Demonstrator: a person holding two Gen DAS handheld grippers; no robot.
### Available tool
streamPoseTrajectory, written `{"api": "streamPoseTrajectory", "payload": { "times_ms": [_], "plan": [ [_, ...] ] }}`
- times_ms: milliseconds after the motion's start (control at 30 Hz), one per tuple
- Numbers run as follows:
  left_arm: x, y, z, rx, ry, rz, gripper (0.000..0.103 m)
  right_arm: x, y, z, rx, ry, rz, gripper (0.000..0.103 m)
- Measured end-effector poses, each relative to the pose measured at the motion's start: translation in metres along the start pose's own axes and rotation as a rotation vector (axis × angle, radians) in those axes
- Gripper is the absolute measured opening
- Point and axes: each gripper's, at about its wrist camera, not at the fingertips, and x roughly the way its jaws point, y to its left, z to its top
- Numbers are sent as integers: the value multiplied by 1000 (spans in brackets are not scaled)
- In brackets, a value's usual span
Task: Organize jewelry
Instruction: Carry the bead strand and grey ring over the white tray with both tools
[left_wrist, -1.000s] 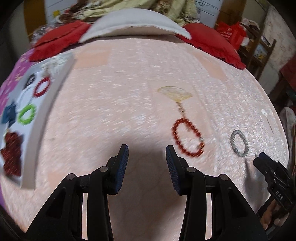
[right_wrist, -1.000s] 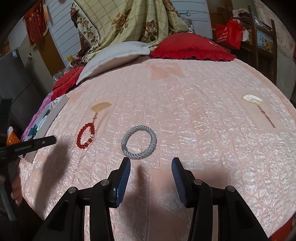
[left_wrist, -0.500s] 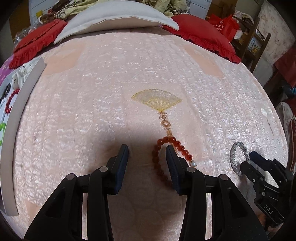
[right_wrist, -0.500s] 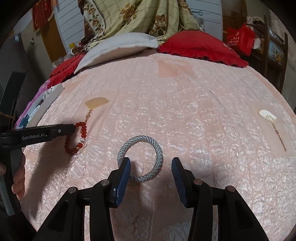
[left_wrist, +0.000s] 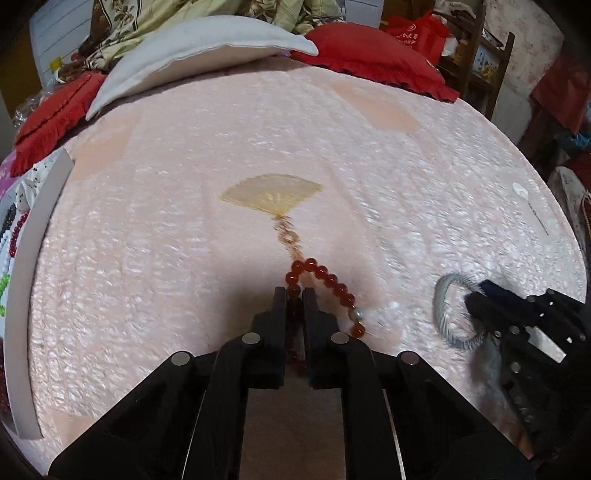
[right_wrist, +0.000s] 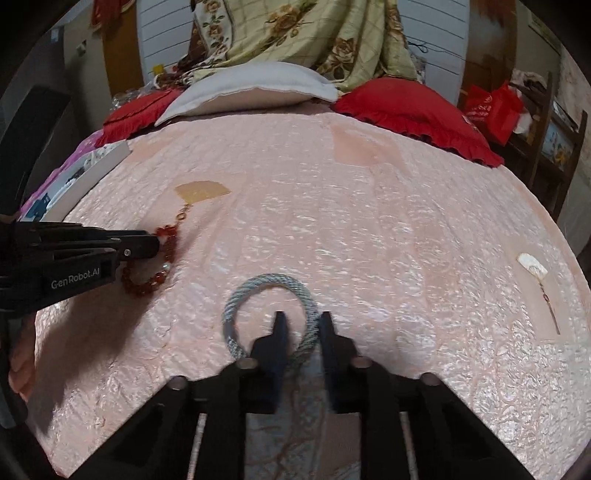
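A red bead bracelet (left_wrist: 334, 286) with a yellow fan charm (left_wrist: 271, 194) lies on the pink bedspread (left_wrist: 207, 155). My left gripper (left_wrist: 294, 295) is shut on the bracelet's left side; it also shows in the right wrist view (right_wrist: 155, 243) beside the bracelet (right_wrist: 147, 284). A grey woven bangle (right_wrist: 266, 284) lies to the right. My right gripper (right_wrist: 301, 321) straddles the bangle's right side with the jaws partly closed and blurred. In the left wrist view the bangle (left_wrist: 447, 295) is partly hidden by the right gripper (left_wrist: 476, 295).
A white jewelry tray (left_wrist: 33, 258) with bead bracelets lies at the bed's left edge. A white hairpin (right_wrist: 535, 273) lies at the far right. Red cushions (right_wrist: 413, 110) and a white pillow (right_wrist: 258, 88) line the head of the bed.
My left gripper moved in and shut on the red bracelet. My right gripper moved forward over the grey bangle and its jaws narrowed around the bangle's right side.
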Motion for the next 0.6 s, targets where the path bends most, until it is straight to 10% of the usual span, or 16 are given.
{"api": "streamPoseTrajectory", "payload": {
  "times_ms": [600],
  "plan": [
    [-115,-1,-37,-28,-188,39,6,-62,7,0,76,-98,107,7]
  ]
}}
